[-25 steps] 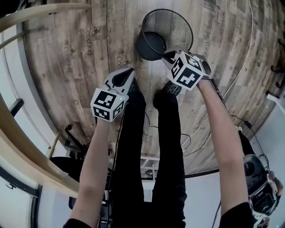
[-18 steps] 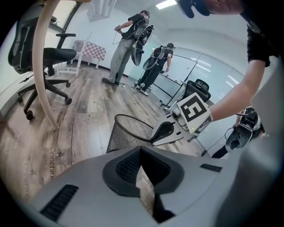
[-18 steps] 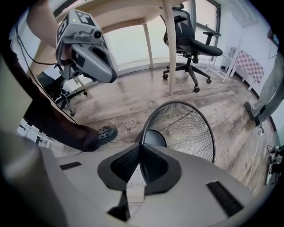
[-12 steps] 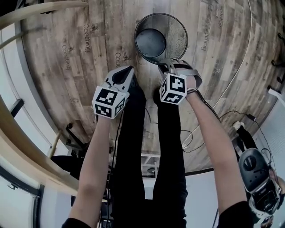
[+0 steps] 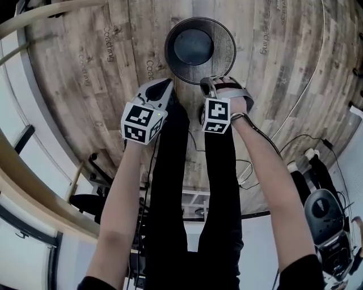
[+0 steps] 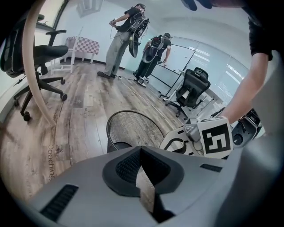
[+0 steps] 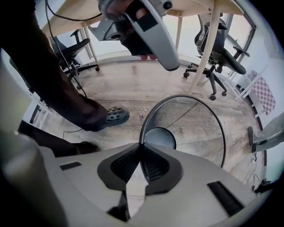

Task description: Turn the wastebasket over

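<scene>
The black wire-mesh wastebasket (image 5: 199, 48) stands upright on the wooden floor, mouth up, its solid bottom showing inside. My right gripper (image 5: 206, 85) points down at its near rim. In the right gripper view the jaws (image 7: 141, 145) are closed exactly where the thin rim of the wastebasket (image 7: 191, 128) meets the tips. My left gripper (image 5: 161, 86) hangs just left of the basket, shut and empty. In the left gripper view the shut tips (image 6: 141, 150) stand in front of the wastebasket (image 6: 133, 128), with the right gripper's marker cube (image 6: 215, 139) beside it.
The person's black trouser legs (image 5: 170, 187) and a dark shoe (image 7: 113, 116) stand close to the basket. Cables (image 5: 244, 170) lie on the floor. Office chairs (image 6: 40, 66) (image 7: 222, 57), a table leg (image 7: 208, 44) and a curved wooden table edge (image 5: 45, 17) surround the spot. Two people (image 6: 133, 40) stand far off.
The basket went from tilted on its side to upright with its mouth up. My right gripper swung left and rolled with the rim. The left gripper drifted slightly towards the basket.
</scene>
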Demonstrator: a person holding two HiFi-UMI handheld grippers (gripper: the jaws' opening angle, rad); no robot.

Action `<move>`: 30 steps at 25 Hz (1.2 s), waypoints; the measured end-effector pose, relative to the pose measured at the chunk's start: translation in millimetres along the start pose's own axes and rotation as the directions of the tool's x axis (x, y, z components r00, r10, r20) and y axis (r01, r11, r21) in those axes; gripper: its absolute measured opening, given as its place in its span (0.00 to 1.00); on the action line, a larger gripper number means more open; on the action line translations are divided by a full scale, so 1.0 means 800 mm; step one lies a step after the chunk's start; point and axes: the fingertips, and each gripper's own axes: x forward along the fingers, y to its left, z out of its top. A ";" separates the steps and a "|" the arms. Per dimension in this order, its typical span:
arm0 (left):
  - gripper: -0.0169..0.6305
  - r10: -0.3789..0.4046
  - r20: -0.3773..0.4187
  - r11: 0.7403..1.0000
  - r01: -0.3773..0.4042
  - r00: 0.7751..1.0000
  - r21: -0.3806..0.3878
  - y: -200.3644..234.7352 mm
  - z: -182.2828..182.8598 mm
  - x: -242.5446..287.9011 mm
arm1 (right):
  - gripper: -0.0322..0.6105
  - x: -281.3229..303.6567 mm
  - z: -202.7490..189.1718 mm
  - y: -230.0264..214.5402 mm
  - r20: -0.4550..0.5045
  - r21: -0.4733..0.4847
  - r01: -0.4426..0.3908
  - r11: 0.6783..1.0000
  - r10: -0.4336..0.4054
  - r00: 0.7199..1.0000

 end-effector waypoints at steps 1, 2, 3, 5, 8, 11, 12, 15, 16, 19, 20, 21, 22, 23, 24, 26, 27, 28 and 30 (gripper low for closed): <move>0.05 -0.001 -0.005 1.000 0.001 1.000 0.003 -0.002 -0.001 0.001 | 0.12 0.002 -0.001 0.003 -0.003 -0.003 0.001 1.000 -0.001 1.000; 0.05 -0.002 -0.009 1.000 0.002 1.000 0.005 -0.004 -0.002 0.003 | 0.12 0.004 -0.002 0.007 -0.006 -0.003 0.001 1.000 -0.001 1.000; 0.05 -0.003 -0.014 1.000 0.003 1.000 0.009 -0.006 -0.003 0.004 | 0.12 0.006 -0.004 0.010 -0.008 0.001 0.000 1.000 0.000 1.000; 0.05 -0.007 -0.023 1.000 0.007 1.000 0.016 -0.009 -0.004 0.007 | 0.13 0.010 -0.010 0.015 -0.017 0.014 -0.002 1.000 0.002 1.000; 0.05 -0.009 -0.028 1.000 0.010 1.000 0.027 -0.013 -0.003 0.007 | 0.14 0.012 -0.020 0.022 -0.035 0.045 -0.009 0.999 0.011 0.999; 0.05 -0.007 -0.028 0.999 0.008 1.000 0.034 -0.016 0.001 0.007 | 0.16 0.012 -0.033 0.025 -0.044 0.084 -0.029 0.996 0.032 0.999; 0.05 -0.006 -0.029 0.999 0.007 1.000 0.035 -0.017 0.001 0.006 | 0.16 0.011 -0.037 0.026 -0.041 0.090 -0.036 0.995 0.040 0.998; 0.05 -0.006 -0.034 0.999 0.007 0.999 0.042 -0.020 0.002 0.006 | 0.17 0.008 -0.042 0.026 -0.028 0.096 -0.051 0.994 0.054 0.998; 0.05 -0.004 -0.036 0.999 0.006 0.999 0.044 -0.021 0.002 0.006 | 0.17 0.006 -0.042 0.024 -0.021 0.100 -0.055 0.993 0.057 0.998; 0.05 0.000 -0.044 0.999 0.002 0.999 0.047 -0.027 0.002 0.000 | 0.17 -0.006 -0.039 0.022 0.008 0.114 -0.062 0.992 0.061 0.998; 0.05 0.000 -0.047 0.999 0.002 0.999 0.048 -0.030 0.002 -0.002 | 0.17 -0.012 -0.038 0.020 0.016 0.120 -0.060 0.991 0.059 0.998; 0.05 -0.002 -0.052 0.999 0.005 0.999 0.047 -0.033 0.002 -0.004 | 0.17 -0.018 -0.038 0.016 0.020 0.127 -0.055 0.990 0.053 0.998; 0.05 -0.008 -0.059 0.999 0.011 0.998 0.043 -0.038 0.004 -0.007 | 0.17 -0.026 -0.038 0.011 0.023 0.136 -0.048 0.990 0.045 0.999; 0.05 -0.017 -0.068 0.999 0.020 0.998 0.036 -0.043 0.005 -0.010 | 0.17 -0.034 -0.039 0.005 0.025 0.146 -0.038 0.988 0.035 0.999; 0.05 -0.027 -0.078 0.999 0.029 0.997 0.030 -0.048 0.008 -0.014 | 0.17 -0.044 -0.039 -0.002 0.026 0.156 -0.028 0.987 0.024 0.999; 0.05 -0.046 -0.097 0.999 0.048 0.994 0.021 -0.062 0.014 -0.024 | 0.17 -0.069 -0.038 -0.015 0.035 0.170 -0.011 0.985 0.005 0.999; 0.05 -0.056 -0.104 0.998 0.058 0.993 0.016 -0.070 0.019 -0.030 | 0.17 -0.082 -0.037 -0.021 0.041 0.176 -0.004 0.984 -0.003 0.999; 0.05 -0.066 -0.107 0.998 0.068 0.992 0.013 -0.078 0.025 -0.036 | 0.16 -0.097 -0.036 -0.027 0.048 0.181 0.003 0.983 -0.012 0.999; 0.05 -0.077 -0.107 0.997 0.079 0.991 0.016 -0.093 0.041 -0.049 | 0.16 -0.126 -0.035 -0.041 0.061 0.198 0.017 0.980 -0.030 0.998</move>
